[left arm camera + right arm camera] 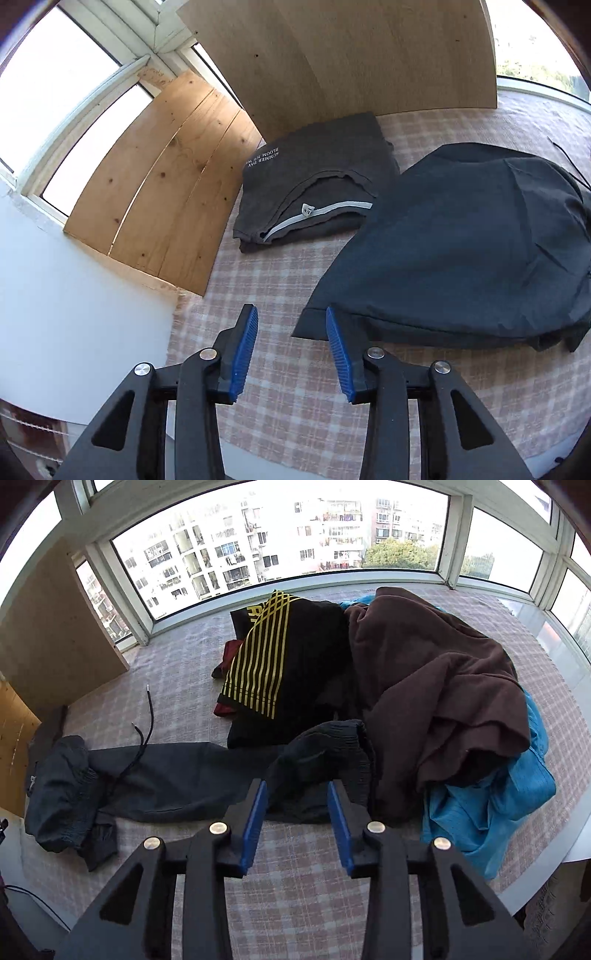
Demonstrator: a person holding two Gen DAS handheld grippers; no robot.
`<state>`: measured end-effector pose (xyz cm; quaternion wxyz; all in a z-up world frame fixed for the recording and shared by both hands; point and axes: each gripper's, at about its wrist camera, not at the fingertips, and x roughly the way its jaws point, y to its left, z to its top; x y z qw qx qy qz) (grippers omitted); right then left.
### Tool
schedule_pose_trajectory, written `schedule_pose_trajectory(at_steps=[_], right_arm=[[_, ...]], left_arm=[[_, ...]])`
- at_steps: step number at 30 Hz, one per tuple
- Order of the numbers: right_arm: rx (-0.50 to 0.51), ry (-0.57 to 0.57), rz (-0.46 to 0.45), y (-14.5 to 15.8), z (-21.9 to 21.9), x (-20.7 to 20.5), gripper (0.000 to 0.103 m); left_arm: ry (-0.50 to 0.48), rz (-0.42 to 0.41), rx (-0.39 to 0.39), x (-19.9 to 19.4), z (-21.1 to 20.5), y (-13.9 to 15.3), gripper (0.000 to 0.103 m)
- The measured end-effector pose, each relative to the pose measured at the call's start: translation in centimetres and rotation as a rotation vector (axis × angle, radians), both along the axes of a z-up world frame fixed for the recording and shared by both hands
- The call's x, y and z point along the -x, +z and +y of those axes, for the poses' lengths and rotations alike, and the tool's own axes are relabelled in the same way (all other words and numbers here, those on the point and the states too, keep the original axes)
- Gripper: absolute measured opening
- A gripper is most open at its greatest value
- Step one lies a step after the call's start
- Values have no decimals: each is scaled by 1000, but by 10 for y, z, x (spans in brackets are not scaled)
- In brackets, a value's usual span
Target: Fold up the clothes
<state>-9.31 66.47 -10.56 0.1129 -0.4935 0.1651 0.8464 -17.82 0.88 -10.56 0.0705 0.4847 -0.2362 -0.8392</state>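
While both grippers hang released over the checked cloth (280,387), the left gripper (291,321) nears dark trousers (461,251); the right gripper (297,794) faces a pile (424,686).

Knotty pale wood boards (162,192), matt dark cloth trousers (461,251), woven checked cover (288,280), ribbed blue jaw pads (243,354)

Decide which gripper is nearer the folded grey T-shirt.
Left. The left gripper hangs open above the checked cloth, the folded grey T-shirt just ahead; the right gripper faces dark trousers, T-shirt unseen.
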Motion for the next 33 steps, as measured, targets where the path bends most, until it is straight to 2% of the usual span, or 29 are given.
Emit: schedule_pose_trajectory(at_steps=[3, 5, 7, 10, 14, 16, 17, 18, 19, 21, 23, 25, 28, 30, 31, 32, 33], right_arm=[[52, 165, -11, -11, -52, 24, 42], [49, 258, -26, -21, -87, 44, 42], [88, 320, -35, -28, -109, 58, 42], [135, 392, -60, -38, -133, 68, 42], [142, 418, -82, -47, -142, 65, 42], [154, 406, -82, -49, -135, 60, 42], [158, 397, -80, -50, -131, 57, 42], [163, 386, -78, -51, -128, 53, 42], [170, 376, -77, -52, -124, 51, 42], [181, 360, -76, -55, -118, 47, 42], [188, 352, -81, -58, -116, 46, 42], [192, 353, -86, -62, -118, 49, 42], [212, 385, -92, -65, -129, 59, 42], [222, 428, -93, -65, -143, 67, 42], [224, 448, -96, -64, -150, 71, 42], [220, 465, -101, -64, -158, 75, 42], [215, 479, -106, -64, -164, 78, 42]], left_arm=[[-168, 5, -4, -29, 28, 14, 41], [-334, -6, -50, -48, 65, 17, 45], [-528, -41, -72, -69, 114, 7, 51], [-785, -48, -36, -97, 182, -16, 52], [-969, -69, 70, -102, 245, -58, 52], [-991, -88, 134, -93, 264, -82, 52], [-992, -115, 148, -87, 270, -93, 47], [-986, -163, 136, -77, 272, -100, 38], [-971, -212, 116, -68, 272, -106, 1], [-904, -273, 22, -47, 264, -99, 0], [-836, -276, -106, -31, 246, -72, 0], [-776, -228, -213, -21, 221, -38, 0], [-707, -145, -282, -13, 184, 4, 0], [-725, -134, -270, -19, 173, 13, 6], [-742, -129, -259, -23, 171, 15, 27], [-771, -118, -248, -30, 173, 14, 55], [-806, -114, -238, -38, 177, 11, 66]])
